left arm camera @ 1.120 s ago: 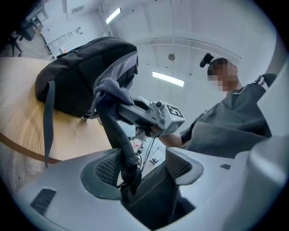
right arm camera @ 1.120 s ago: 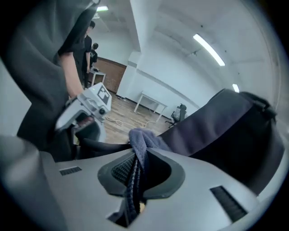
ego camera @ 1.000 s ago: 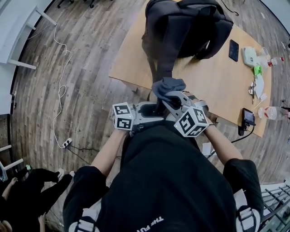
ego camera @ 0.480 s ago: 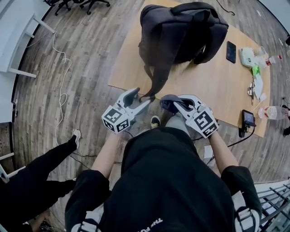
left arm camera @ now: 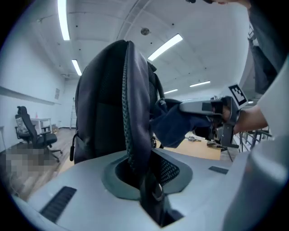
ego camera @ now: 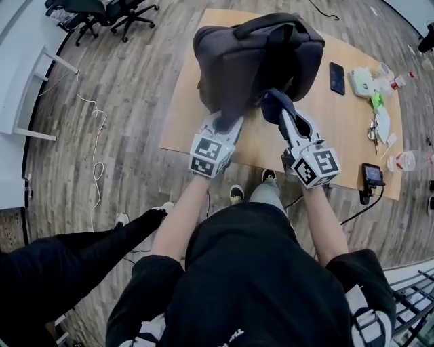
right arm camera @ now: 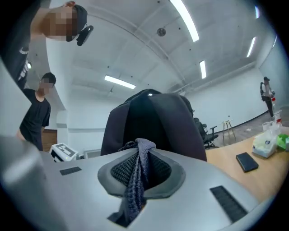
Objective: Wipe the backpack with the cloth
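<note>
A dark grey backpack (ego camera: 251,54) stands upright at the near left end of the wooden table (ego camera: 339,135). My left gripper (ego camera: 227,119) is at its lower front, and its jaws have just been closing. In the left gripper view a padded strap (left arm camera: 135,131) of the backpack is pinched between them. My right gripper (ego camera: 277,103) is shut on a dark blue-grey cloth (ego camera: 272,99) and holds it against the backpack's front, to the right of the strap. In the right gripper view the cloth (right arm camera: 135,180) hangs bunched from the jaws, with the backpack (right arm camera: 153,122) close behind.
A black phone (ego camera: 337,77), a white box (ego camera: 361,83), plastic bottles (ego camera: 400,161) and a second dark device (ego camera: 371,175) lie along the table's right side. Office chairs (ego camera: 102,10) and a white cable (ego camera: 95,156) are on the wooden floor at left. Another person's black-clad leg (ego camera: 81,251) reaches in at lower left.
Both grippers have moved from below the table's near edge up to the backpack. The left gripper, open before, has shut on the strap. The right one carried the cloth along.
</note>
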`<state>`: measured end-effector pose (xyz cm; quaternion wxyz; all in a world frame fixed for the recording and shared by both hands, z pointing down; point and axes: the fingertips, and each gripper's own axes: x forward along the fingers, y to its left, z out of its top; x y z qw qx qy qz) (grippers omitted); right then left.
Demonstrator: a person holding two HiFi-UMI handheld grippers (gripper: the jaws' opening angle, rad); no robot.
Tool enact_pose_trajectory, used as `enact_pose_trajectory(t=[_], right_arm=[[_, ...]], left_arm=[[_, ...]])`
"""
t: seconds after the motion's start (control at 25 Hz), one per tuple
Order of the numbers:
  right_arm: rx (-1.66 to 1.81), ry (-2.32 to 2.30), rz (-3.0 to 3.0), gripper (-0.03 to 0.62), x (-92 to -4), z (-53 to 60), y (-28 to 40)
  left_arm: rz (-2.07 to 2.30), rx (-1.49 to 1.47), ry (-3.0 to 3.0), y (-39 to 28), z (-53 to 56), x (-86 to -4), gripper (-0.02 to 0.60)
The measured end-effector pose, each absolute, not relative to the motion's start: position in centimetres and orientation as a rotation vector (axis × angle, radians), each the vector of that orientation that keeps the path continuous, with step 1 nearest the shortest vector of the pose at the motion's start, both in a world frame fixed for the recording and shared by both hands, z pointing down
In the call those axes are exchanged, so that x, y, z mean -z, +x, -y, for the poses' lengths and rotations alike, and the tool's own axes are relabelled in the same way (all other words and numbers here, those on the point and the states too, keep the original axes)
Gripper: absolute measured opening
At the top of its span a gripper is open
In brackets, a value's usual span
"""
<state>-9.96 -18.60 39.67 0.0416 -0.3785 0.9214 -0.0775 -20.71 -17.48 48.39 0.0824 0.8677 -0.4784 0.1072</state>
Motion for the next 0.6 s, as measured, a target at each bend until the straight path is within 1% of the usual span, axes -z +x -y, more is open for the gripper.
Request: enact_pose_trajectory(t=[0.16,0.24,0.32,0.36,0.44,0.48,0.52,0.56,0.6], right_arm=[[-0.039,-1.354,-2.767,0.043,-38.1,22.0,-10.7],[-0.290,-1.426,-2.801,0.043,-38.6,23.2,-12.4],[-0.540,-1.405,-2.813,0.048,-38.9,23.1,-14.1],[-0.620,-1.373,-2.822,0.065,-39.2,22.7,-14.8],[-0.695,-1.300,-2.853,0.127,-40.1,22.1,-15.7],[-0.728,-1.272,-2.882,0.172,-40.8,21.8,-16.1],[-0.775,-1.260,-2.914,0.247,-41.5,21.7,-16.5],[-0.830,-1.271,-2.933,0.292,-42.1,21.6,-16.9],[-0.879,-1.304,-2.932,0.294,-42.4,21.7,-17.1]], left_arm=[[1.596,-0.343,2.490,-23.7,16.9,-47.6,0.053],[1.679,-0.357,2.475,-25.9,16.2,-46.7,0.052],[1.745,-0.408,2.486,-27.7,15.4,-45.6,0.052],[1.770,-0.441,2.495,-28.4,15.1,-45.1,0.052],[1.793,-0.496,2.517,-29.4,14.6,-44.1,0.052],[1.794,-0.513,2.527,-29.6,14.3,-43.7,0.052],[1.792,-0.523,2.534,-29.8,14.1,-43.4,0.052],[1.790,-0.528,2.537,-29.9,13.8,-43.1,0.052],[1.790,-0.529,2.538,-30.1,13.5,-42.8,0.052]])
